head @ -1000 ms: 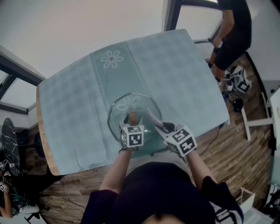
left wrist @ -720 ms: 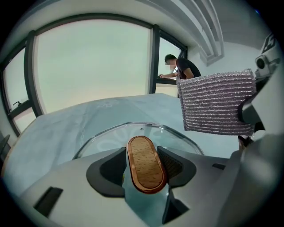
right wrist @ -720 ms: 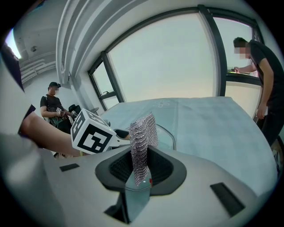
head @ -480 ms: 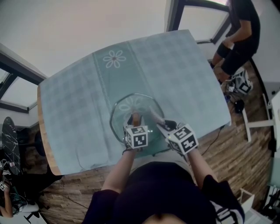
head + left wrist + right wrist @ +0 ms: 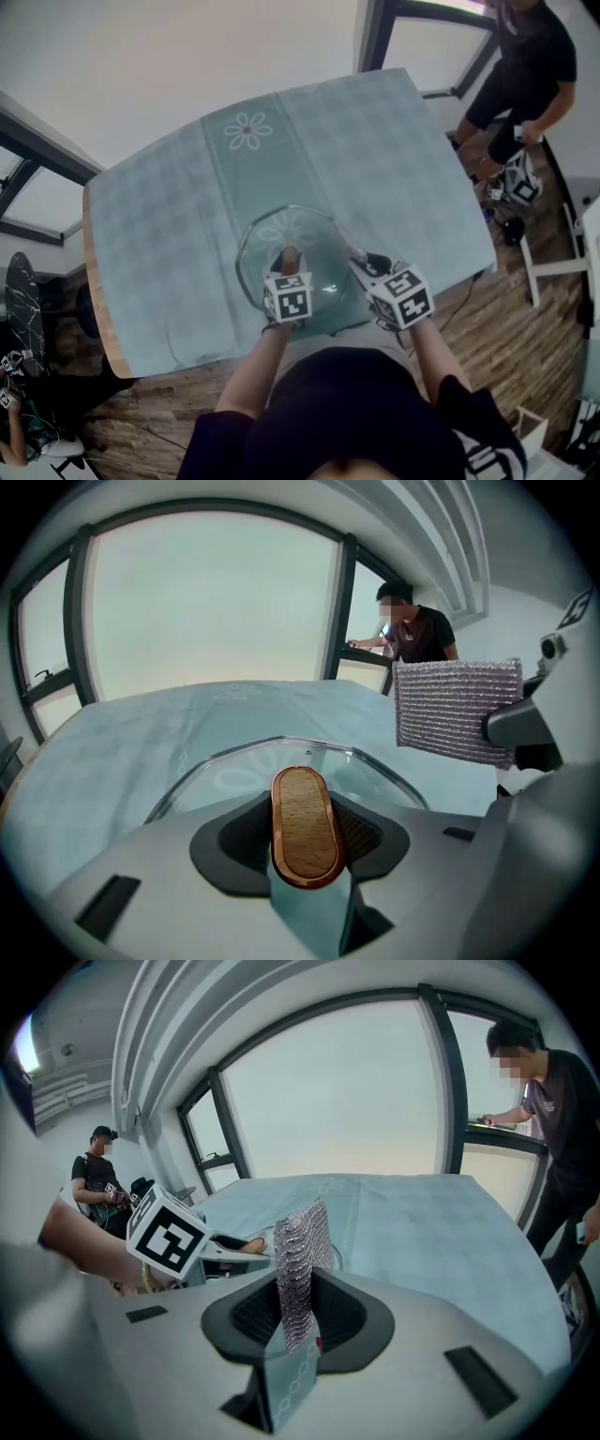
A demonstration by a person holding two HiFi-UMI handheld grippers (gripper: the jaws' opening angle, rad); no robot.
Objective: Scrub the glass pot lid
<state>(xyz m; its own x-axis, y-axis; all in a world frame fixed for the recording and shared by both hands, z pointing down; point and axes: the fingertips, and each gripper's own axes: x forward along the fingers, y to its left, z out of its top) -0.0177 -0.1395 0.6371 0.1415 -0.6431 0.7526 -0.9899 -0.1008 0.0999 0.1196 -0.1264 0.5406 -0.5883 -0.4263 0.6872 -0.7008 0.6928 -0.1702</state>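
Observation:
The glass pot lid (image 5: 272, 232) lies flat on the teal tablecloth, its oval wooden handle (image 5: 289, 257) on top. My left gripper (image 5: 287, 268) is over the lid's middle. In the left gripper view the handle (image 5: 304, 822) sits between the two dark pads (image 5: 366, 832) above the glass (image 5: 246, 772), and the jaws are closing on it. My right gripper (image 5: 373, 266) hovers at the lid's right rim, shut on a silver mesh scrub cloth (image 5: 300, 1246). That cloth (image 5: 457, 710) stands upright to the right in the left gripper view.
The table (image 5: 159, 216) is covered by a checked teal cloth with flower prints; its near edge runs just below the lid. A person in black (image 5: 525, 66) stands at the far right corner. Equipment and cables lie on the wooden floor (image 5: 511, 183).
My right gripper with the scrub cloth has shifted right, off the lid's top toward its rim. The left gripper stays at the handle. The standing person has moved.

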